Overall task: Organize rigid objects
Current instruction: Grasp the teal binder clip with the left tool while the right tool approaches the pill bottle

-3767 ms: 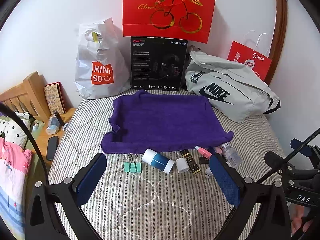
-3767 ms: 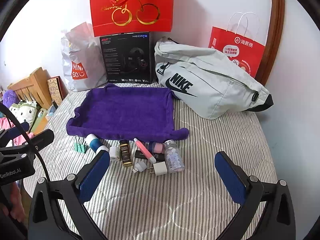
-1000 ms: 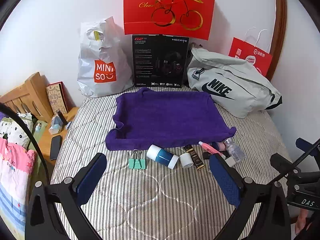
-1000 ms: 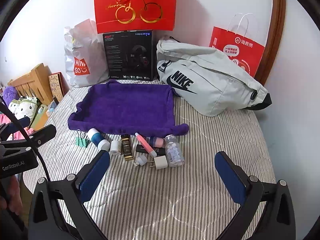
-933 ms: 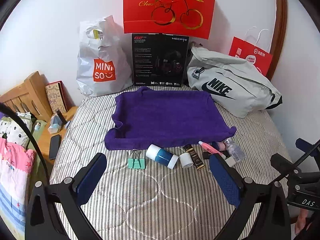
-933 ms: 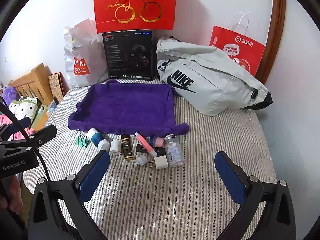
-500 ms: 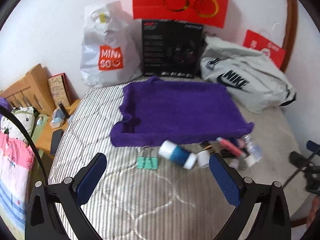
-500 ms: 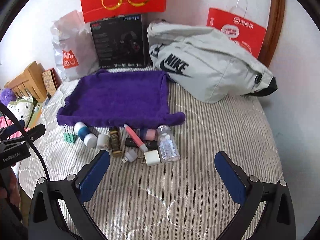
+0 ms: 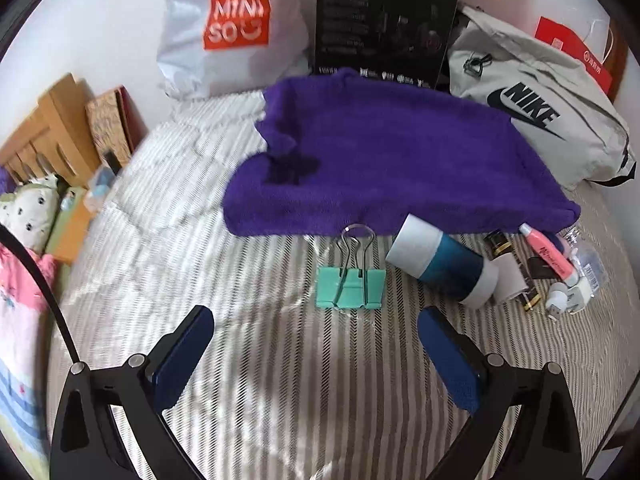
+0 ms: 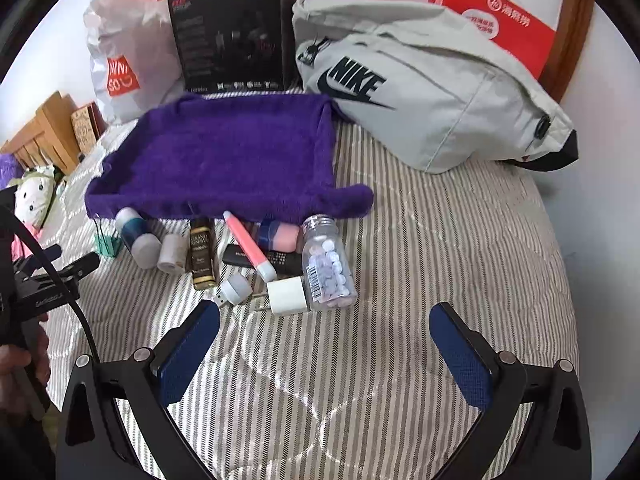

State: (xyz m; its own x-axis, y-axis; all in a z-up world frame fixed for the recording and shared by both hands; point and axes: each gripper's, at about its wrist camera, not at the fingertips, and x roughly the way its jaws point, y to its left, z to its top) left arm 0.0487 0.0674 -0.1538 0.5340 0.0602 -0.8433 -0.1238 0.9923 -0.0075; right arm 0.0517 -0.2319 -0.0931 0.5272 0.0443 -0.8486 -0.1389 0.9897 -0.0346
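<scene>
Here, left claw (image 9: 316, 354) gapes near the binder clip (image 9: 350, 286); right claw (image 10: 326, 346) (also released) faces a seemingly pill-filled bottle (image 10: 328, 264).

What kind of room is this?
Most likely a bedroom. The things lie on a striped quilted mattress, a wooden headboard stands at one end, and a soft toy sits beside it.

The left gripper (image 9: 316, 344) hung over the striped bed (image 9: 248, 308), jaws spread wide and empty. Just ahead lay a green binder clip (image 9: 350, 286), beside a blue-and-white bottle (image 9: 444, 266), both near the purple towel (image 9: 384, 168).
</scene>
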